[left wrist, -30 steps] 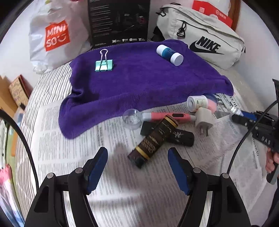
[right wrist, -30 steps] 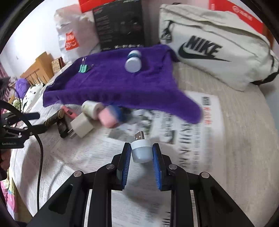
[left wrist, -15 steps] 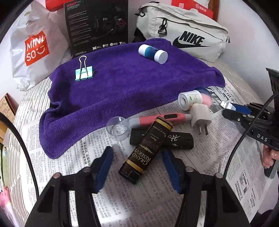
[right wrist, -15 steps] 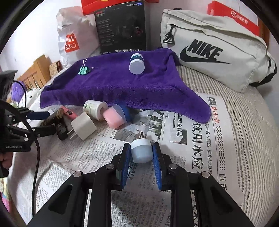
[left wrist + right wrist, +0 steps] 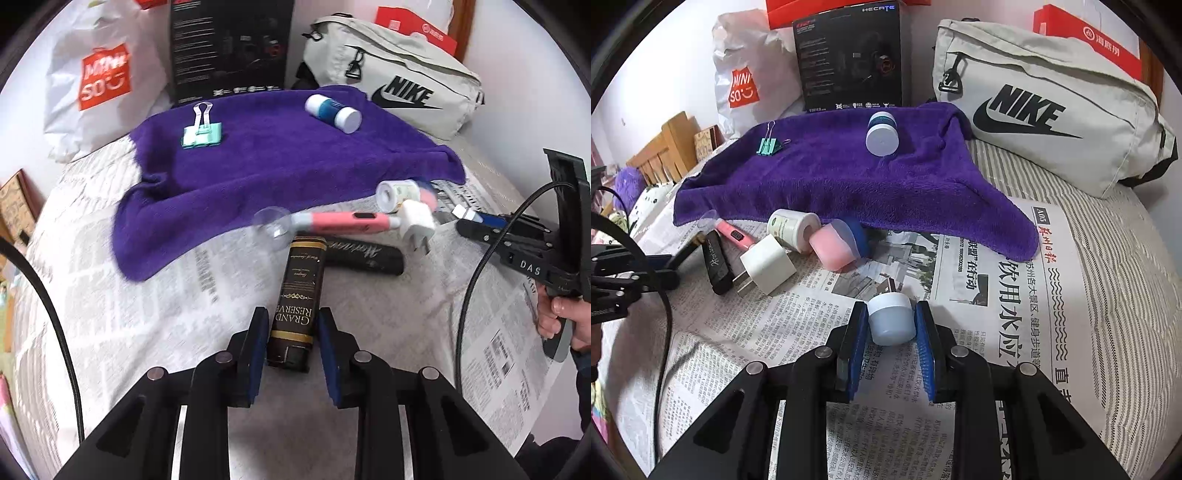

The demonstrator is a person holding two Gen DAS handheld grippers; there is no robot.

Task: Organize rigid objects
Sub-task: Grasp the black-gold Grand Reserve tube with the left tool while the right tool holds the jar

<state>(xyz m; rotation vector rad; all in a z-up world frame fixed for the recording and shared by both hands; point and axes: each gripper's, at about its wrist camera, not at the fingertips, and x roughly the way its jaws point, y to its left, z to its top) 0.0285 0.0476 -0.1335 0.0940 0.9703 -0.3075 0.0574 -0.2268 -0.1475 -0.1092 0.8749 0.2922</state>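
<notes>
On a bed spread with newspaper (image 5: 1015,295), the left tool (image 5: 290,332) is closing its blue pads around the near end of a dark brown tube (image 5: 297,295); the tube lies between them, with a narrow gap still visible on the right. The right tool (image 5: 892,325) holds a small pale blue USB plug (image 5: 890,321) tightly above the newspaper. Farther back, a purple towel (image 5: 849,184) carries a green binder clip (image 5: 202,134) and a blue-and-white bottle (image 5: 332,112).

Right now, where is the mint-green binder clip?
The mint-green binder clip lies on the far left part of the purple towel, in front of the black box, well apart from the blue-and-white bottle.
</notes>
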